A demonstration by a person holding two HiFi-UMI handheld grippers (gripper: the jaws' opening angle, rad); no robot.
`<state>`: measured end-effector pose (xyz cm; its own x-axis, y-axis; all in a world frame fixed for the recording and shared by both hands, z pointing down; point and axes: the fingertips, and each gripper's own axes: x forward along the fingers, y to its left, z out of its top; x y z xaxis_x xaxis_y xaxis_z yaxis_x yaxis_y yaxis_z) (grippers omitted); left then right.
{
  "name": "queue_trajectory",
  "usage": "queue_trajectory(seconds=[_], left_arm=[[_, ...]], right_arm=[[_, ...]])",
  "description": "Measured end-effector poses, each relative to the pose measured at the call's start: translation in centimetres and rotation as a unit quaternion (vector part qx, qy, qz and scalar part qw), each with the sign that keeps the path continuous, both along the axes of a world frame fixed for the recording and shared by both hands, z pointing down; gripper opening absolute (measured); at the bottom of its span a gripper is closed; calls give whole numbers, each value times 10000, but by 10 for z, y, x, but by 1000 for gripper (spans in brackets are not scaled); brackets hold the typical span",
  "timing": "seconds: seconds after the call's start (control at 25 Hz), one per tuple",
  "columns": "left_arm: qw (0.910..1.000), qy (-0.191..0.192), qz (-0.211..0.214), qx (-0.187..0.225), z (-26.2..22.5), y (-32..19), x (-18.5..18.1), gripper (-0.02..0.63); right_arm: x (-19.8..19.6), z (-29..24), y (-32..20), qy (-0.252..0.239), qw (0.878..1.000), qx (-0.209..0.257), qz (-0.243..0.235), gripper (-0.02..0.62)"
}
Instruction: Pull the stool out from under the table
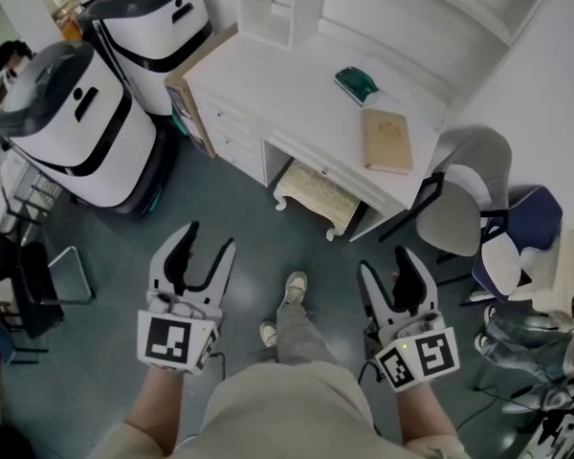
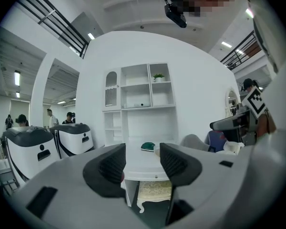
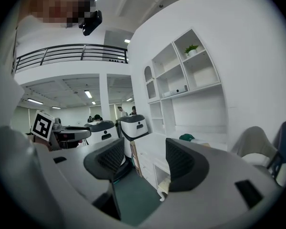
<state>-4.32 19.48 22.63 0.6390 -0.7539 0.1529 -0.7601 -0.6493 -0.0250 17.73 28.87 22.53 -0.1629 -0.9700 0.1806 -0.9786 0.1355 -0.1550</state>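
Observation:
A cream stool [image 1: 316, 196] with a patterned cushion and curled white legs sits tucked in the knee space of the white desk [image 1: 277, 94]. In the left gripper view the stool [image 2: 155, 191] shows beyond the jaws, under the desk [image 2: 145, 163]. The right gripper view catches only an edge of the stool [image 3: 164, 185] beside the desk [image 3: 155, 151]. My left gripper [image 1: 209, 240] and right gripper [image 1: 383, 263] are both open and empty, held over the floor well short of the stool, pointing toward the desk.
A green object [image 1: 356, 83] and a tan book [image 1: 386, 140] lie on the desk. Two large white-and-black machines [image 1: 72, 127] stand at the left. A grey chair [image 1: 459, 194] and a blue chair [image 1: 517, 232] crowd the desk's right end. My legs and shoes [image 1: 289, 304] stand between the grippers.

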Motion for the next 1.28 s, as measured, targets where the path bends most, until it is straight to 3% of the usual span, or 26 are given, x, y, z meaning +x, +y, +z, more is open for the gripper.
queue_trajectory(seconds=[0.2, 0.44, 0.72, 0.96, 1.28], left_arm=[[9996, -223, 171, 105, 10, -36, 21, 233], [9991, -119, 402, -25, 15, -73, 57, 233], [9974, -184, 630, -313, 27, -115, 94, 233], [9934, -546, 841, -566, 67, -153, 134, 233], [9822, -890, 1116, -1225, 128, -187, 164, 236]], right_arm=[[21, 13, -28, -41, 9999, -49, 137, 276], [42, 30, -56, -94, 9996, -198, 197, 276], [71, 52, -90, -319, 9980, -430, 332, 276], [97, 103, -112, 93, 9952, -890, 388, 276], [122, 166, -123, -338, 9867, -1485, 567, 276]])
